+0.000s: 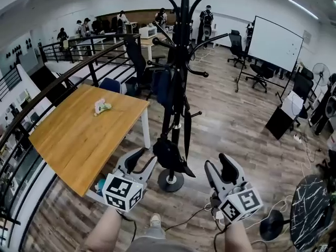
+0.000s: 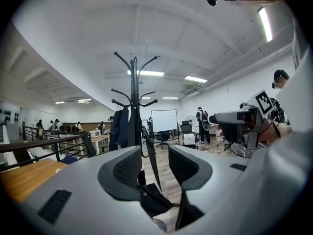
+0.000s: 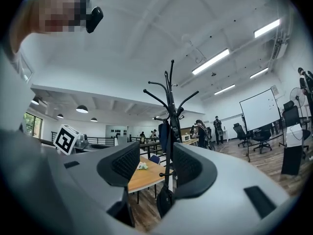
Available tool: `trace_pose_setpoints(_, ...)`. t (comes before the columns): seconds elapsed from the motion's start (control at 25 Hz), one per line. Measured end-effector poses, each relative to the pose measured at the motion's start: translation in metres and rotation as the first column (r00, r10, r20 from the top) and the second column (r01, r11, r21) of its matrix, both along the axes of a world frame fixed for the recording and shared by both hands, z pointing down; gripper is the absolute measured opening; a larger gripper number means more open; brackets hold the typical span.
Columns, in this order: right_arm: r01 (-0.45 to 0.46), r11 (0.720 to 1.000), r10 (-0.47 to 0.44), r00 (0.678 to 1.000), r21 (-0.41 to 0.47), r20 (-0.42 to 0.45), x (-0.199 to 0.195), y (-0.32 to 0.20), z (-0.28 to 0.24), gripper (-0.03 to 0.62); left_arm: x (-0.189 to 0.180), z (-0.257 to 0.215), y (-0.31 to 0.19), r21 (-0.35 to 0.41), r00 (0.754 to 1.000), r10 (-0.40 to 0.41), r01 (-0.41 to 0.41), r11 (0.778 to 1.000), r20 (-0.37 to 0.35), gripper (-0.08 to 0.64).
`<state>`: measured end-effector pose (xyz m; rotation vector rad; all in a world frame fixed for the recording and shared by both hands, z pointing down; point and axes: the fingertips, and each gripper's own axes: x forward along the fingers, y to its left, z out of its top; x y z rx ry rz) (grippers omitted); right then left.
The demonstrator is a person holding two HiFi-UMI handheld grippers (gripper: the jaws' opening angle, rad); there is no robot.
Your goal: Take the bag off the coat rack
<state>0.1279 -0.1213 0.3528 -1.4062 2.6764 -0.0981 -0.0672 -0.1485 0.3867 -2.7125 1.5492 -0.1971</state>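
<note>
The black coat rack (image 1: 181,62) stands on a round base on the wood floor. A black bag (image 1: 169,159) hangs low on it by a long strap (image 1: 187,125), just above the base. My left gripper (image 1: 142,159) is open, just left of the bag and not touching it. My right gripper (image 1: 219,168) is open to the bag's right, a little way off. In the left gripper view the bag (image 2: 154,199) shows low between the open fingers of my left gripper (image 2: 155,163). In the right gripper view the bag (image 3: 164,202) hangs beyond my right gripper (image 3: 156,163).
A dark blue garment (image 1: 160,85) hangs on the rack. A wooden table (image 1: 84,135) with a small toy (image 1: 101,107) stands left, along a black railing (image 1: 47,88). A whiteboard (image 1: 274,43) and office chairs are at the right rear. A round dark table (image 1: 310,209) and floor cables lie near right.
</note>
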Motion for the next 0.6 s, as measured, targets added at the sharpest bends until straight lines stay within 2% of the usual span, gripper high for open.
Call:
trace_pose_setpoints(0.16, -0.02, 1.0, 0.02, 1.0, 0.003, -0.012, -0.02, -0.054, -0.005, 0.222, -0.004, -0.007, -0.059, -0.004, 0.999, 0.054, -0.054, 0.999, 0.007, 0.19)
trace_pose_setpoints(0.24, -0.022, 1.0, 0.022, 0.999, -0.003, -0.026, -0.029, -0.079, -0.004, 0.224, -0.003, -0.011, -0.085, 0.018, 0.997, 0.073, -0.073, 0.997, 0.004, 0.188)
trace_pose_setpoints(0.32, -0.015, 1.0, 0.015, 0.999, -0.009, -0.04, -0.04, -0.102, -0.003, 0.215, -0.004, -0.013, -0.108, 0.042, 0.996, 0.087, -0.087, 0.995, -0.003, 0.144)
trace_pose_setpoints(0.36, -0.015, 1.0, 0.015, 0.999, -0.007, -0.044, -0.044, -0.113, -0.004, 0.212, -0.004, -0.012, -0.12, 0.043, 0.995, 0.098, -0.098, 0.994, -0.004, 0.144)
trace_pose_setpoints(0.6, -0.075, 0.997, 0.075, 0.995, 0.005, -0.059, -0.054, -0.177, 0.002, 0.212, 0.004, 0.008, -0.181, 0.0, 0.986, 0.164, -0.164, 0.986, 0.0, 0.163)
